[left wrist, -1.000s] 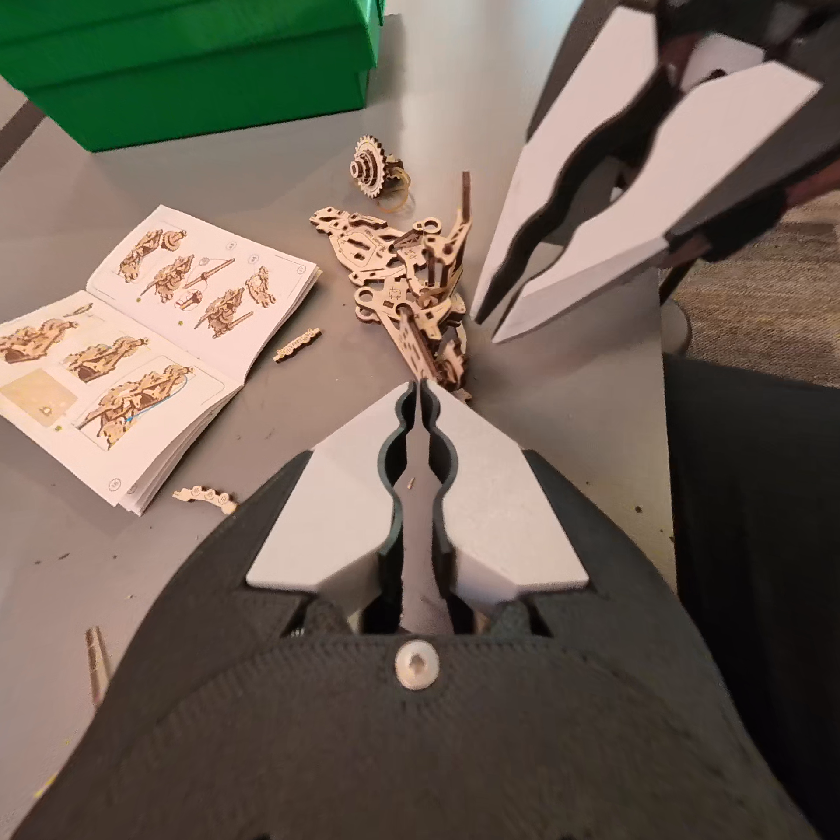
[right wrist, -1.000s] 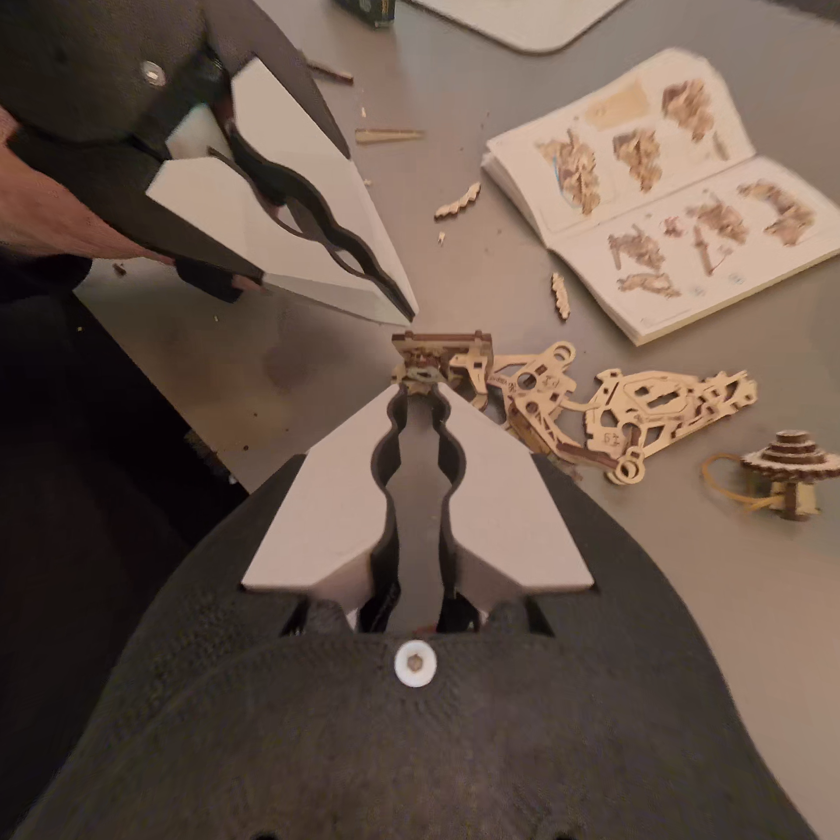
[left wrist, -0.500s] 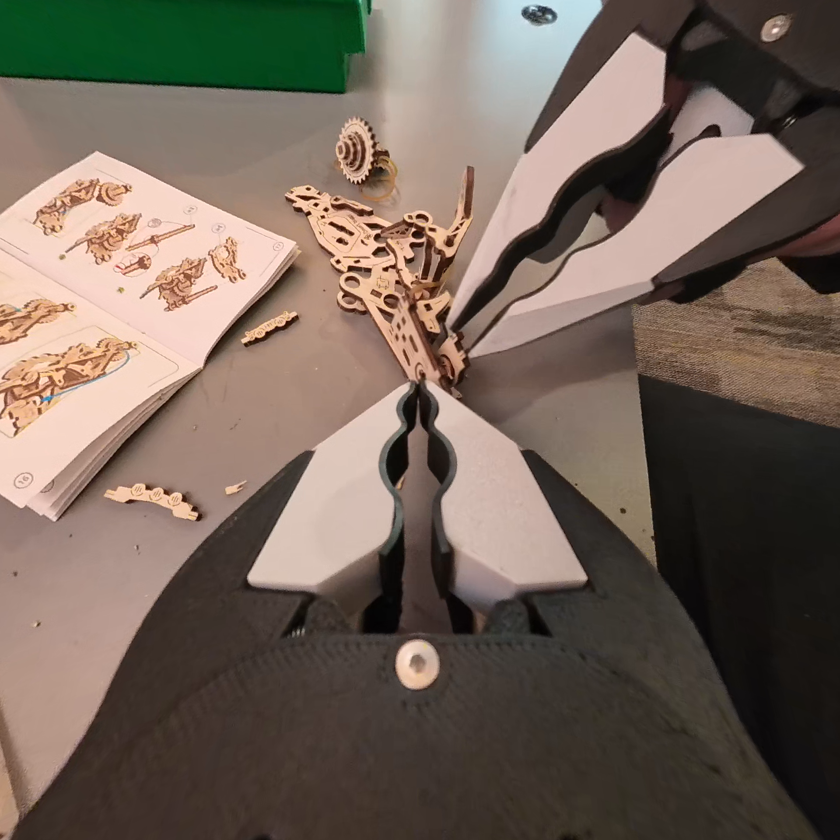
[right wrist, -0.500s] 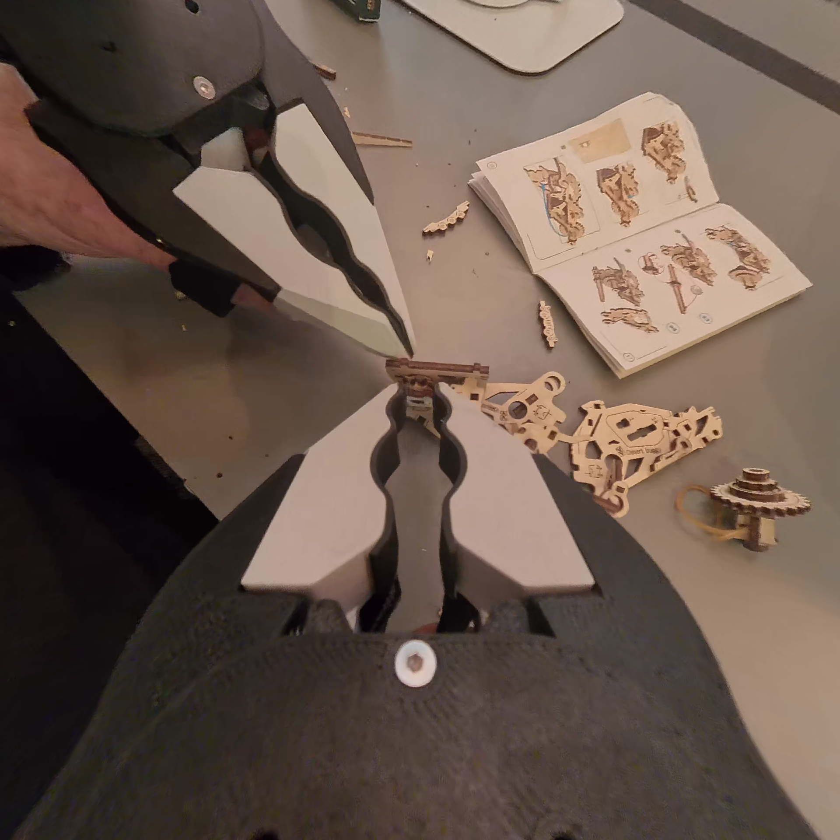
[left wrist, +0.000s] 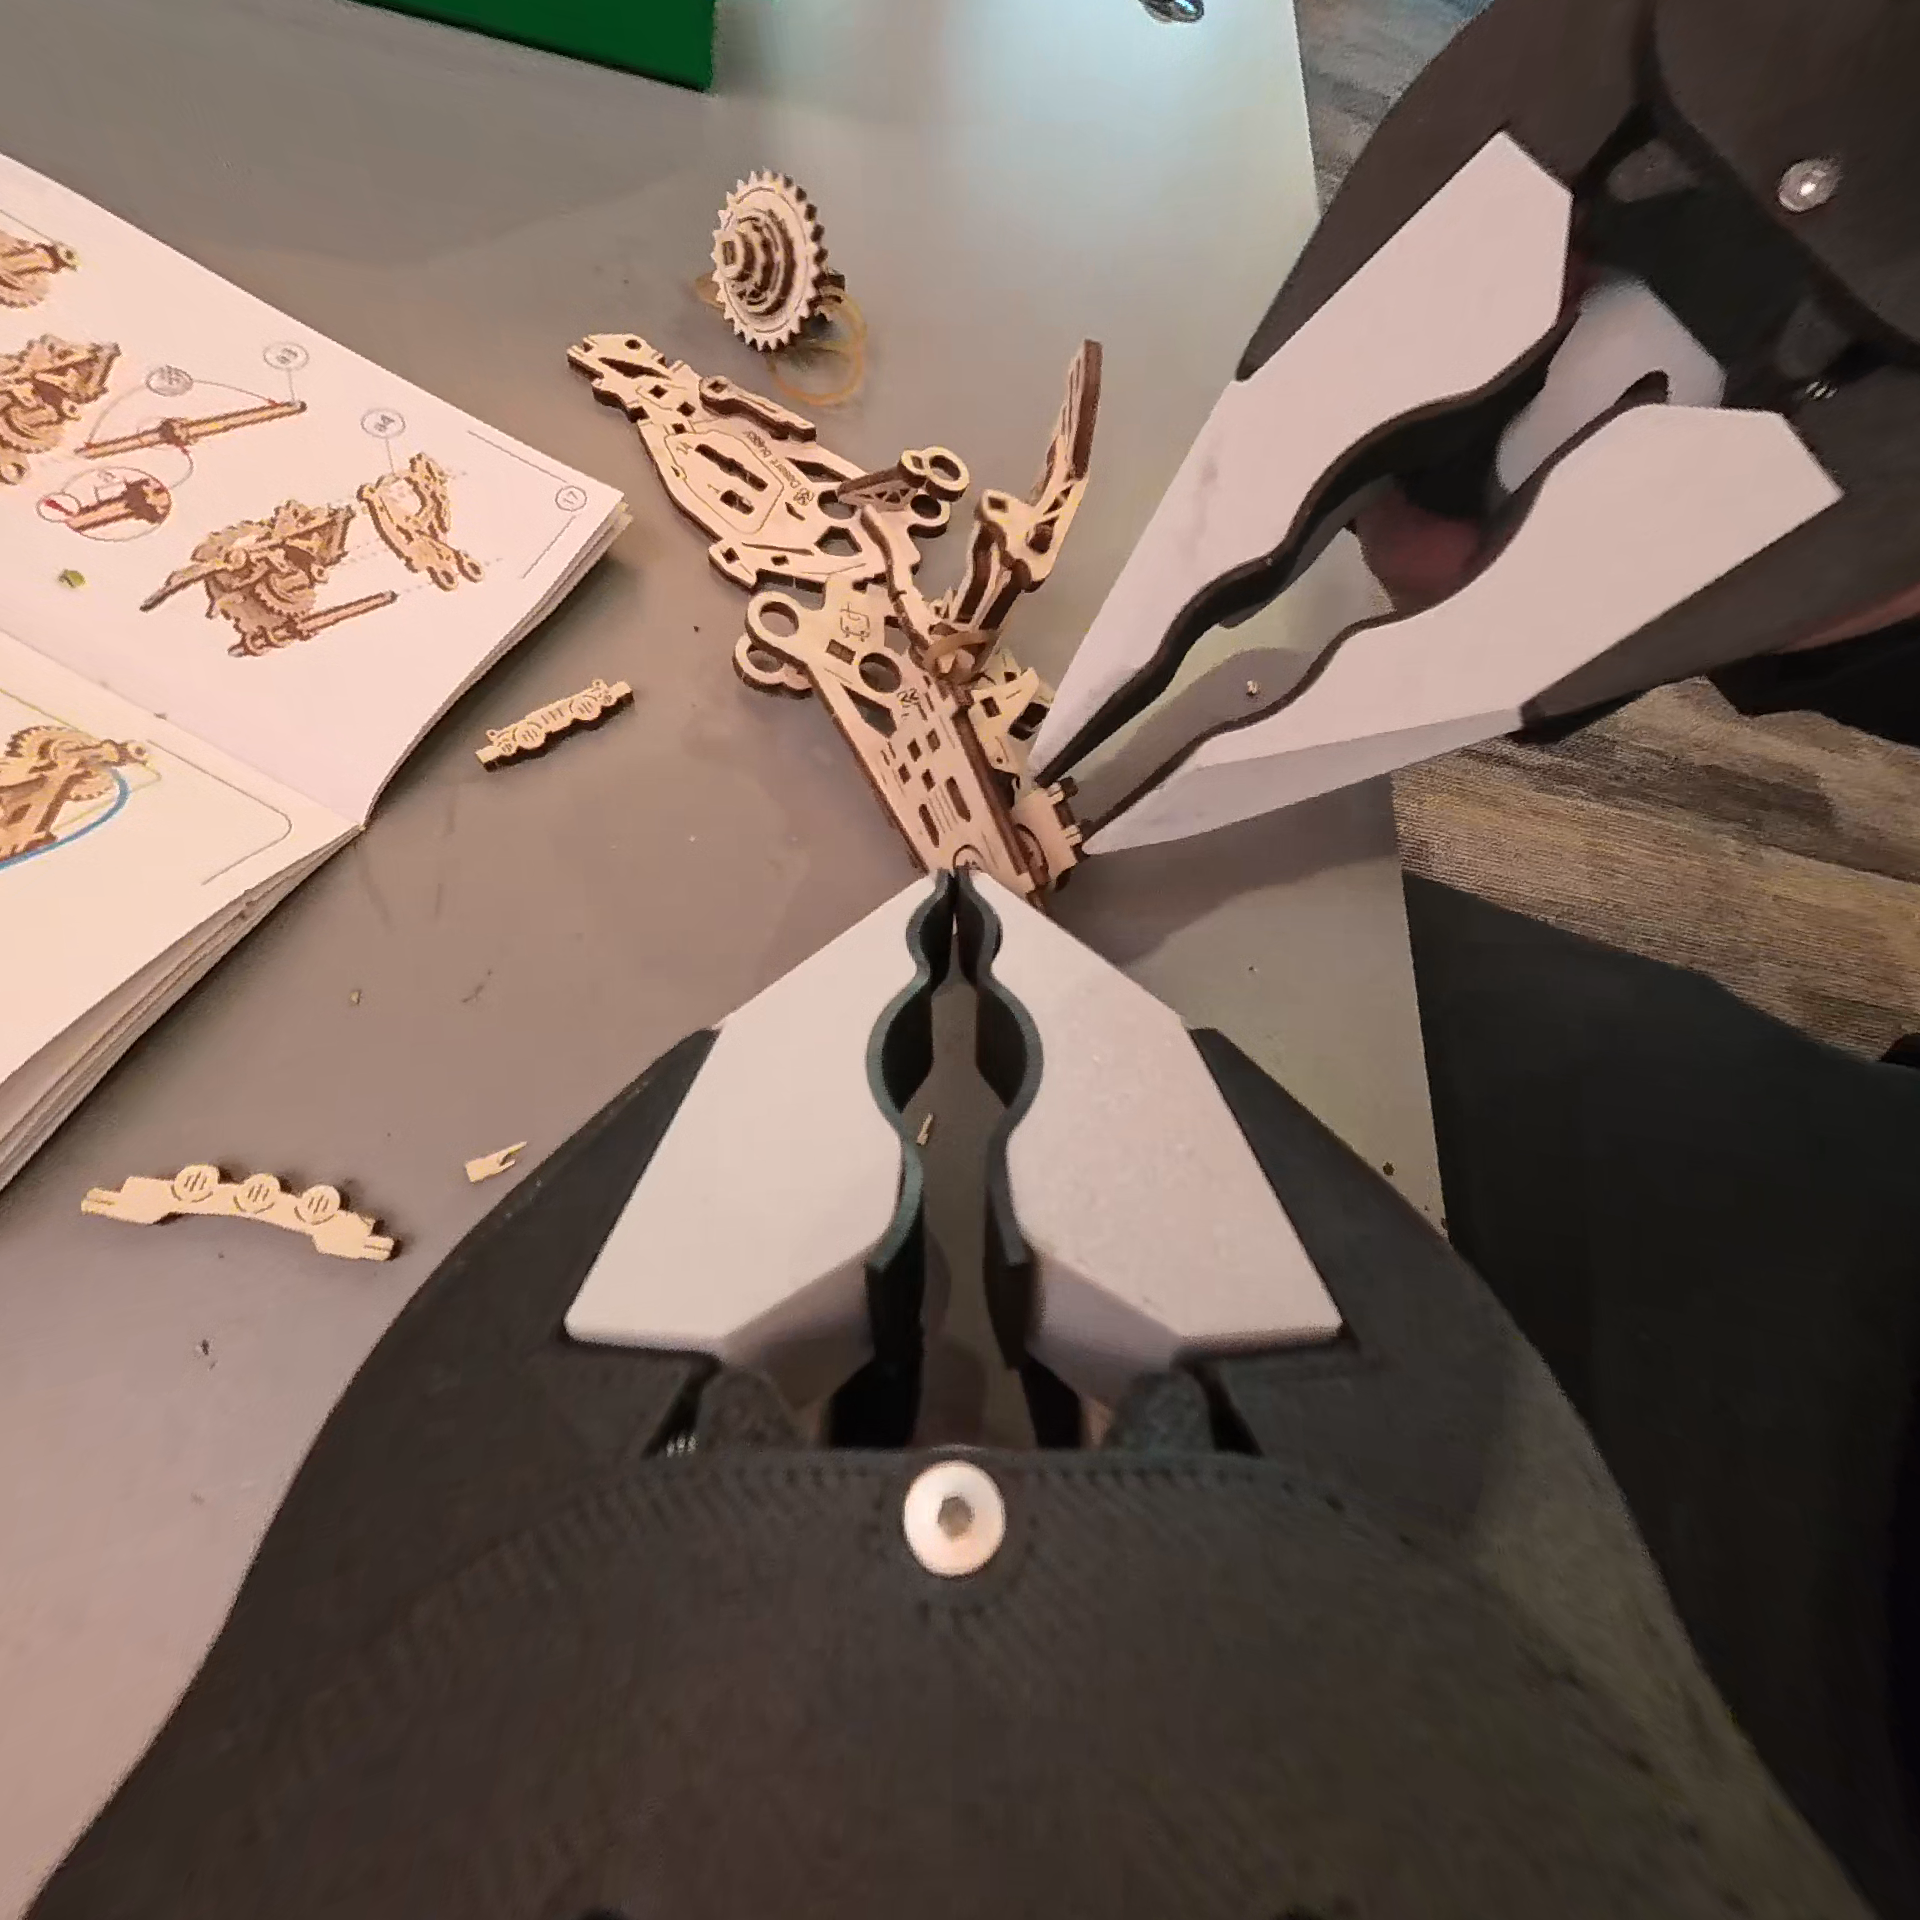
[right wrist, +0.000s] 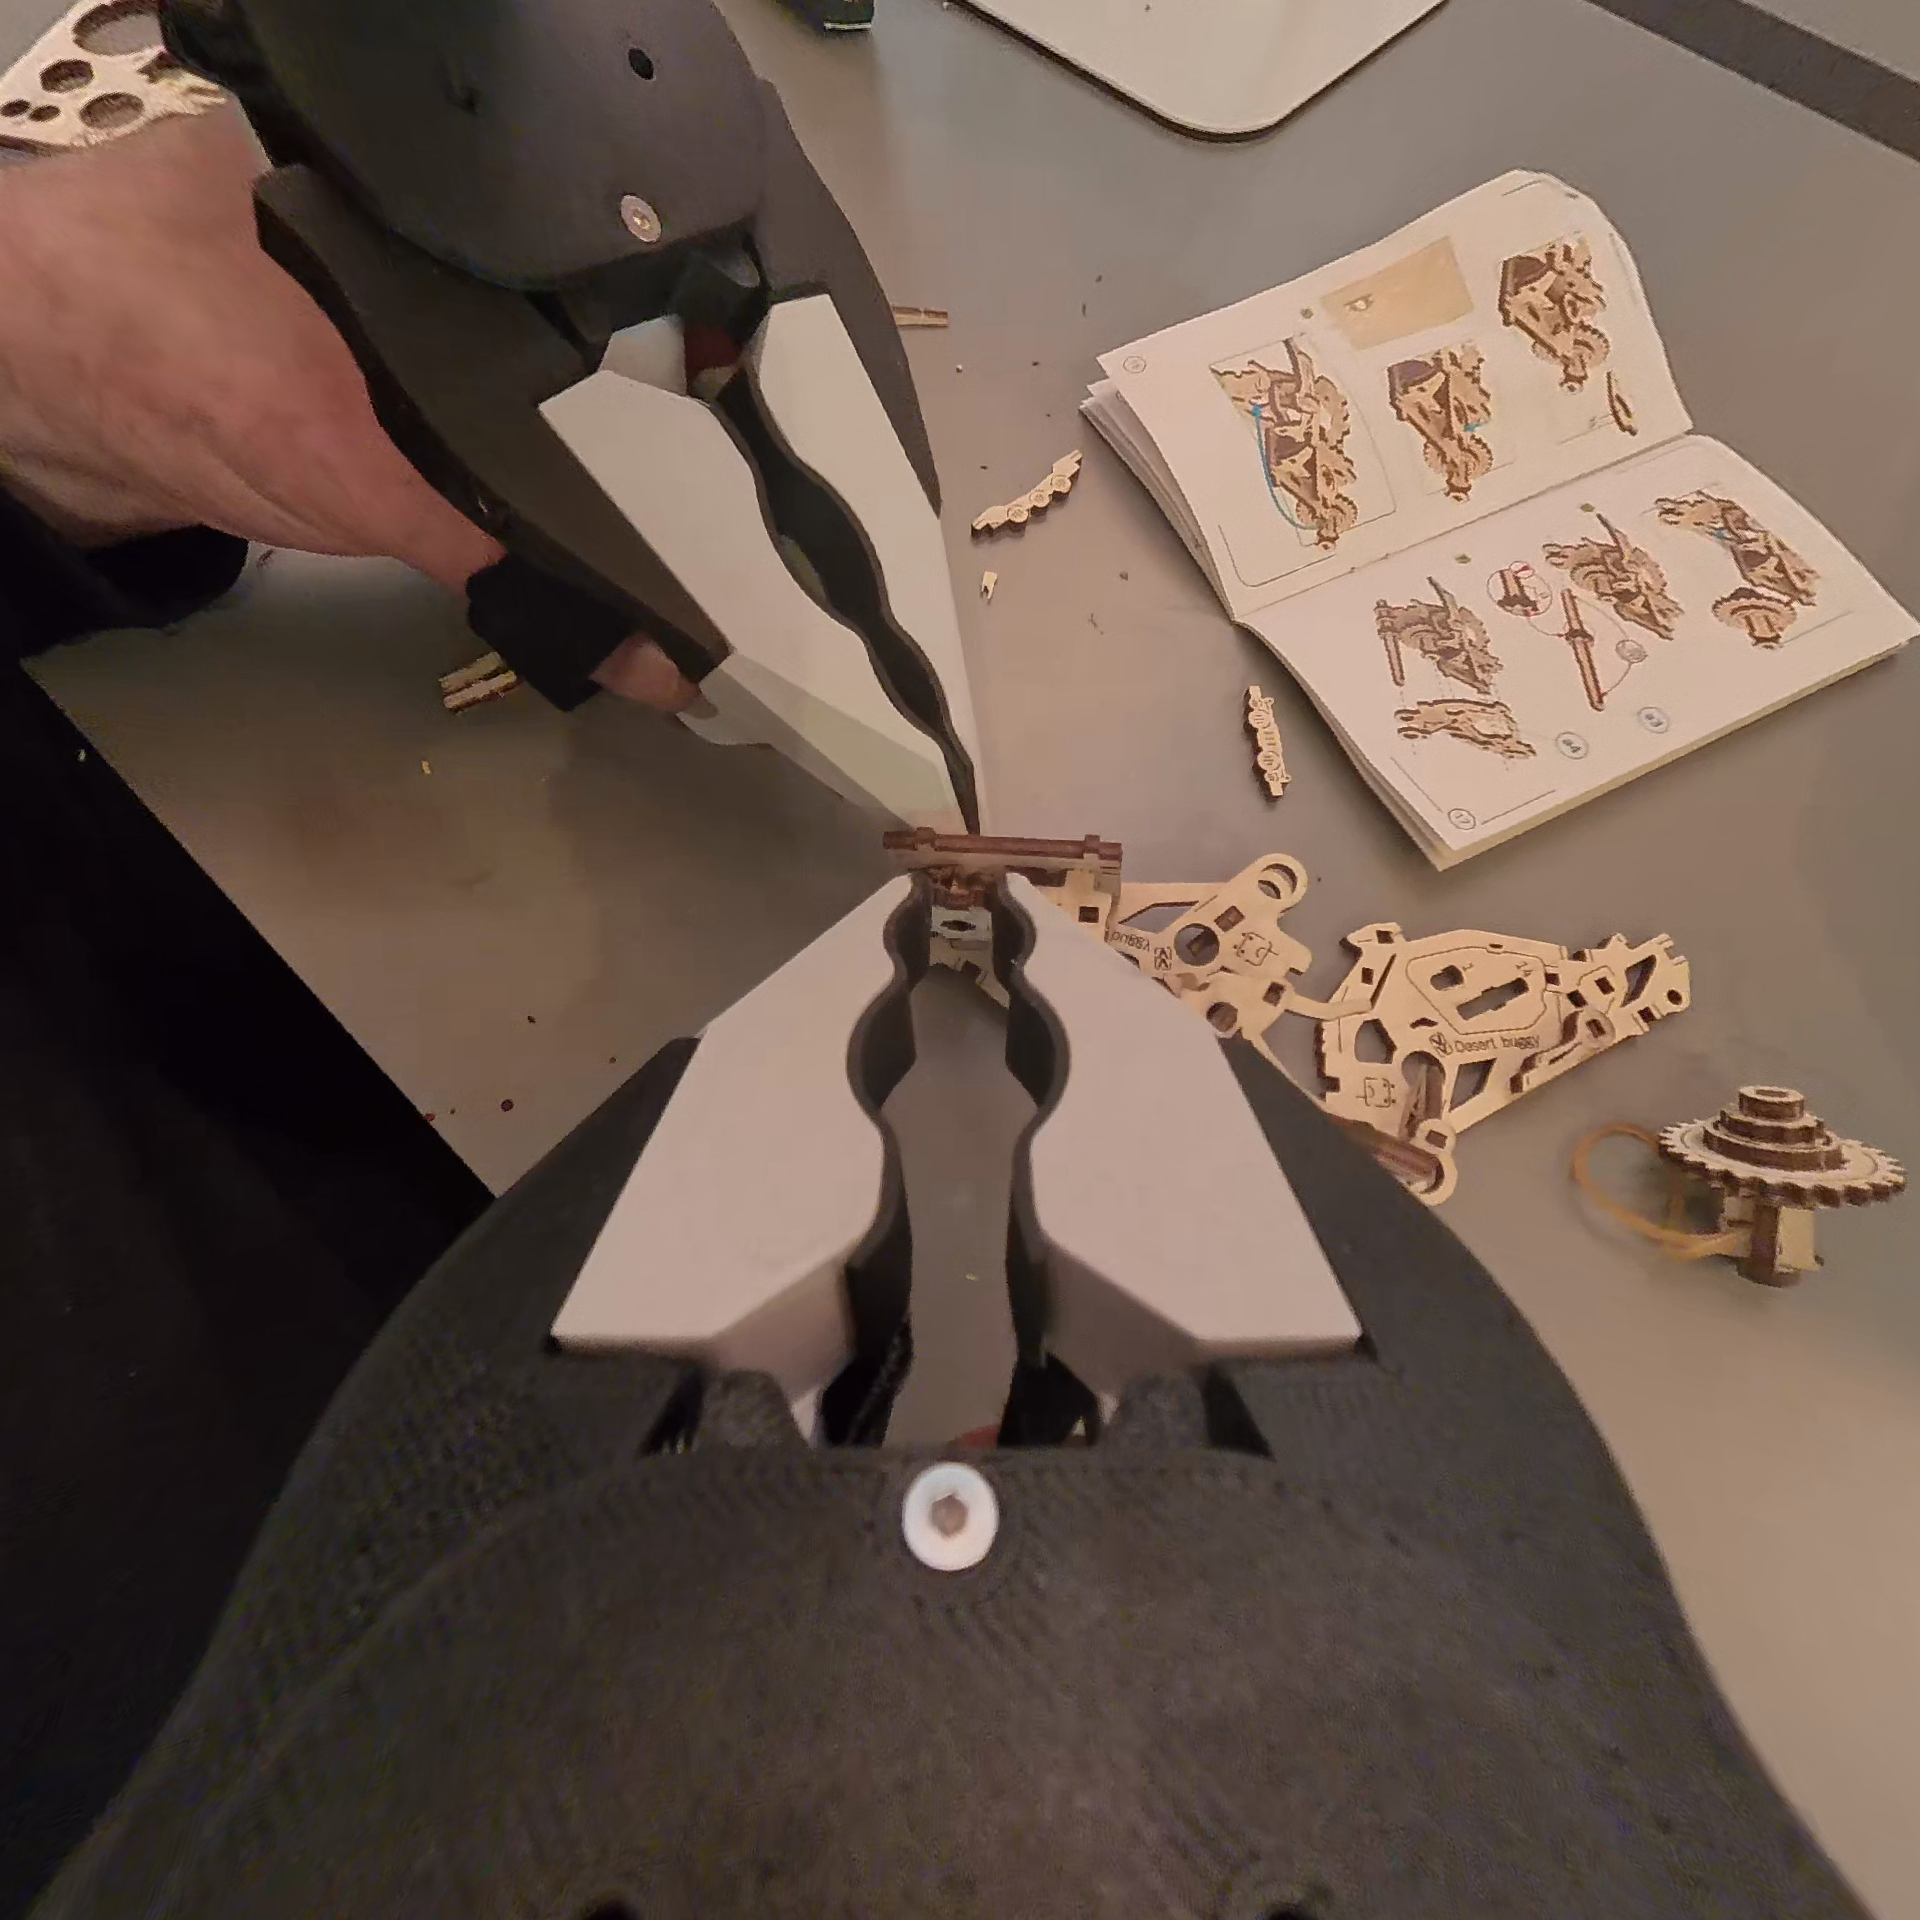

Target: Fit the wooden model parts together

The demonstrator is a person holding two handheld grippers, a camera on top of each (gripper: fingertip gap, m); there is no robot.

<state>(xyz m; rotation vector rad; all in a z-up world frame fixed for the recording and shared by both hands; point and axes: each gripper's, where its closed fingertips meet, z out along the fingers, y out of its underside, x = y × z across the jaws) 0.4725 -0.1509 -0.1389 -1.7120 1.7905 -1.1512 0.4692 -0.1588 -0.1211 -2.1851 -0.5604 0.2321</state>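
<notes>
The partly built wooden model (left wrist: 914, 727) lies flat on the grey table (left wrist: 623, 935), and also shows in the right wrist view (right wrist: 1226, 945). My right gripper (right wrist: 956, 896) is shut on the small upright end block of the model; in the left wrist view it (left wrist: 1062, 802) comes in from the upper right. My left gripper (left wrist: 954, 883) is shut, and its tips touch the same end of the model. In the right wrist view it (right wrist: 966, 816) presses down on the block's top edge from the upper left.
A stepped wooden gear (left wrist: 769, 265) with rubber bands lies beyond the model. An open instruction booklet (left wrist: 260, 540) lies to the left. Two loose wooden strips (left wrist: 556, 717) (left wrist: 239, 1210) lie near it. A green box (left wrist: 582, 31) stands at the back. The table edge (left wrist: 1403, 935) runs close on the right. The tips of both grippers are at nearly the same place. The stepped wooden gear (left wrist: 769, 265) is about 15 cm from both grippers' fingertips. The right camera catches it too, in the right wrist view (right wrist: 1754, 1136).
Both grippers have closed in on the model's near end. The right one now clamps the end block and the left one's tips have come forward to touch it.
</notes>
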